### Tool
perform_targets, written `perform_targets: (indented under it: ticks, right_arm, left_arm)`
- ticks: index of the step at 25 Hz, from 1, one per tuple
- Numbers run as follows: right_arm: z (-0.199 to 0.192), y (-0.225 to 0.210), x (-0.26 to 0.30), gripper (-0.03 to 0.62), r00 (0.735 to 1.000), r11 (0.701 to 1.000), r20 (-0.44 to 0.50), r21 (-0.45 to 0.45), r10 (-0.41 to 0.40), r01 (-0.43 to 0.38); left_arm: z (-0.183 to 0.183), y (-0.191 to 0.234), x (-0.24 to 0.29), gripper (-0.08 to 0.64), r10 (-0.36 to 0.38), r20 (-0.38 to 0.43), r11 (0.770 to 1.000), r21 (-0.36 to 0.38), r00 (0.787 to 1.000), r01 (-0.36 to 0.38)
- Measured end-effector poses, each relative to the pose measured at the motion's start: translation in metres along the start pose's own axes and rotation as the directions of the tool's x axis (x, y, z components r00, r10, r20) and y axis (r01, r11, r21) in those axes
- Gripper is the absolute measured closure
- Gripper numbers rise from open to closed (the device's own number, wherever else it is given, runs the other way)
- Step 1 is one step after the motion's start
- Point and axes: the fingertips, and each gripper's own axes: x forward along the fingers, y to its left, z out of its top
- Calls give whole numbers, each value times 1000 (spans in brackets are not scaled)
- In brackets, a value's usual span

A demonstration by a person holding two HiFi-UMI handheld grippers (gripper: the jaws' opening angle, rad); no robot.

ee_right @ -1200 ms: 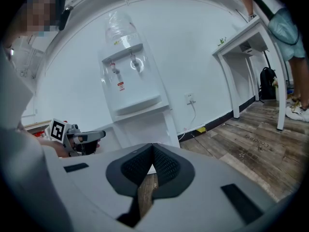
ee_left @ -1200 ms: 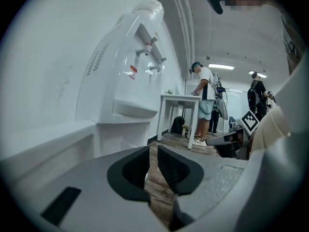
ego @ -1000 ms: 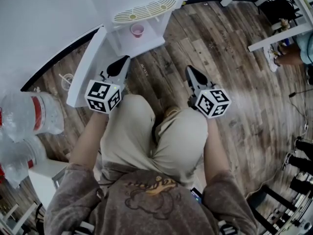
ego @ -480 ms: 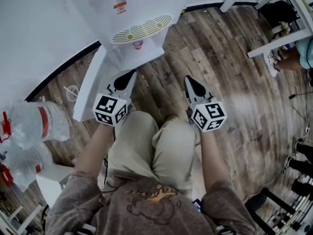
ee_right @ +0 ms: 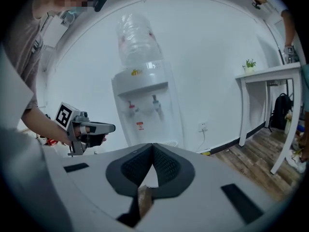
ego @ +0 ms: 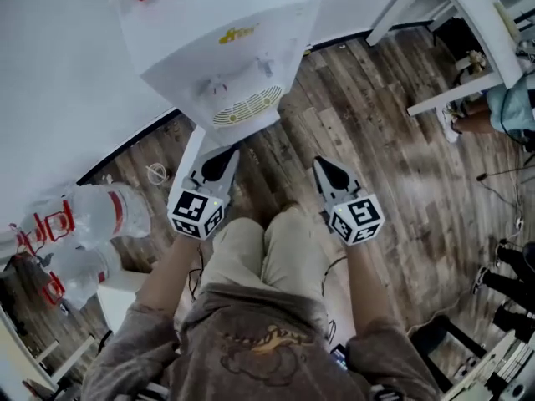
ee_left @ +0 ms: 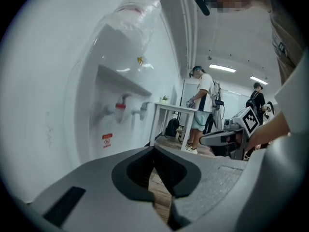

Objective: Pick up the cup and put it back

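Note:
The white water dispenser point(ego: 221, 44) stands ahead, seen from above, with its slotted drip tray point(ego: 247, 104) under the taps. No cup shows in any view now; the dispenser's top hides the shelf below the tray. My left gripper point(ego: 227, 151) hangs just before the tray, shut and empty, its jaws meeting in the left gripper view point(ee_left: 154, 149). To the right, over the wooden floor, my right gripper point(ego: 320, 162) is shut too, its tips together point(ee_right: 153, 147) with nothing between them. The right gripper view shows the dispenser point(ee_right: 142, 105) and the left gripper point(ee_right: 91, 128).
The dispenser's white cabinet door point(ego: 191, 147) stands open beside my left gripper. Large water bottles point(ego: 104, 215) lie at the left. A white table point(ego: 468, 15) and a seated person's leg point(ego: 476, 119) are at the upper right. Two people point(ee_left: 202, 105) stand farther back.
Both grippers and the head camera have risen, staying shut. The dispenser's top now fills the view, and the pink cup on the lower shelf has gone out of sight beneath it.

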Motion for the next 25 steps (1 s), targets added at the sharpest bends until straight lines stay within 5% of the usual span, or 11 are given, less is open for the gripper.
perform_targets:
  ticks: [14,25]
  right_arm:
    - [262,73,-124,588,998,995,30,78,60,-62]
    - [339,68,-136,588,992,991,44,67,117,-119]
  left_arm:
    - [259,-77,-87,557,14,-24,998,-60,1000,-16]
    - [352,-101,-98,557,55,20,997,-55,998,-54]
